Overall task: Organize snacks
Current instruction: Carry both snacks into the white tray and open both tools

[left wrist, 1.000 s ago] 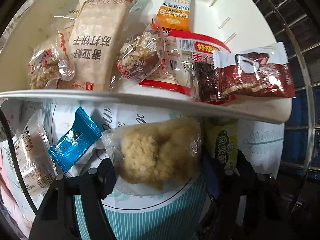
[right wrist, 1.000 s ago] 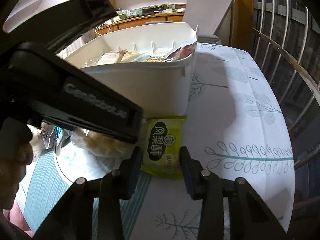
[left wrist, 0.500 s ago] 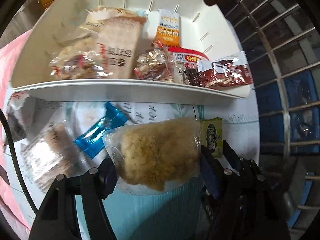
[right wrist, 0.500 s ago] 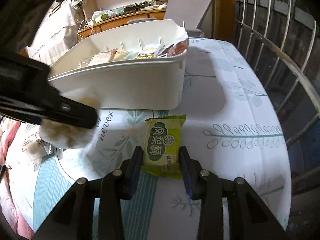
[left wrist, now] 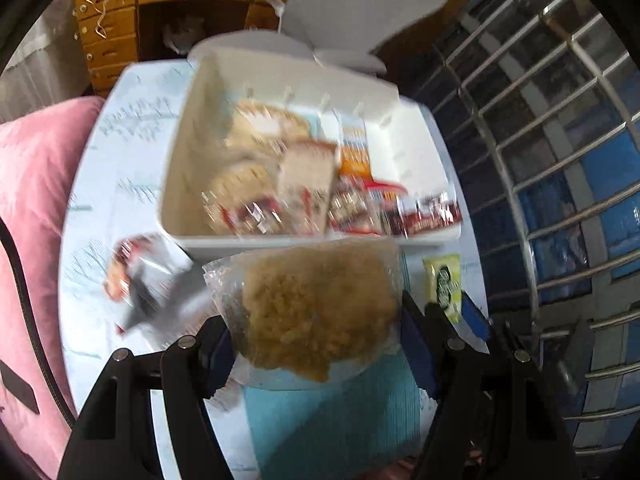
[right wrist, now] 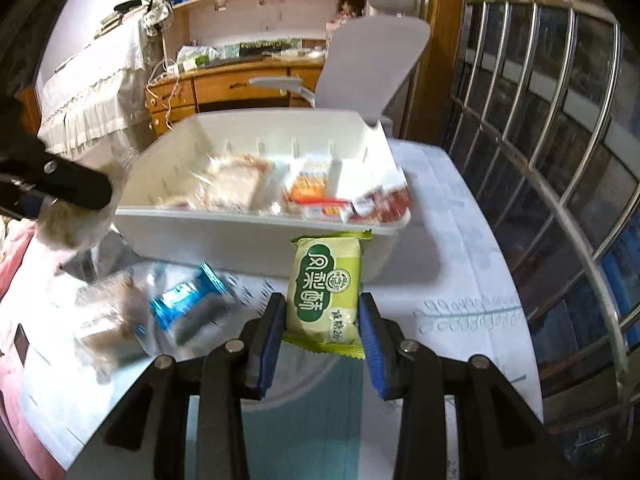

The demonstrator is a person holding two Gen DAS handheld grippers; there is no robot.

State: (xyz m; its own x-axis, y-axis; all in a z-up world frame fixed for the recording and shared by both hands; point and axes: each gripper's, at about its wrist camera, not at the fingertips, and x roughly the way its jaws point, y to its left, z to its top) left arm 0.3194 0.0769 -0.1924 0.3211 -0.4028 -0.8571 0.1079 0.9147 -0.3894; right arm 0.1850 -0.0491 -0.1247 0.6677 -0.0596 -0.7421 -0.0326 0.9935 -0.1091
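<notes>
Through the left wrist camera, the left tool (left wrist: 316,344) is clamping a clear-wrapped crumbly cake (left wrist: 316,312) between its two pads, closed only as far as the wide packet allows. Compared with a second ago the view is pulling up and back: the white bin (left wrist: 404,240) is shrinking into the middle distance, its whole rim now showing, and the cake is hanging in front of the near wall rather than low over the surface (left wrist: 116,184). The picture is smeared, so the lift looks fast. A red-and-silver packet (left wrist: 136,280) is lying on the surface left of the bin, apart from it.

Through the right wrist camera, the right tool (right wrist: 322,332) is gripping a green packet (right wrist: 326,288) by its sides, the jaws narrowed onto it. A second ago this packet was lying flat against the bin's foot; now it is standing clear of the surface (right wrist: 460,280), level with the bin's (right wrist: 248,236) front wall. A blue packet (right wrist: 188,296) and a blurred clear one are lying on the surface to the left.

Both snacks are now airborne, so I judge the next step is carrying them over the rim; several packets are left to gather.
</notes>
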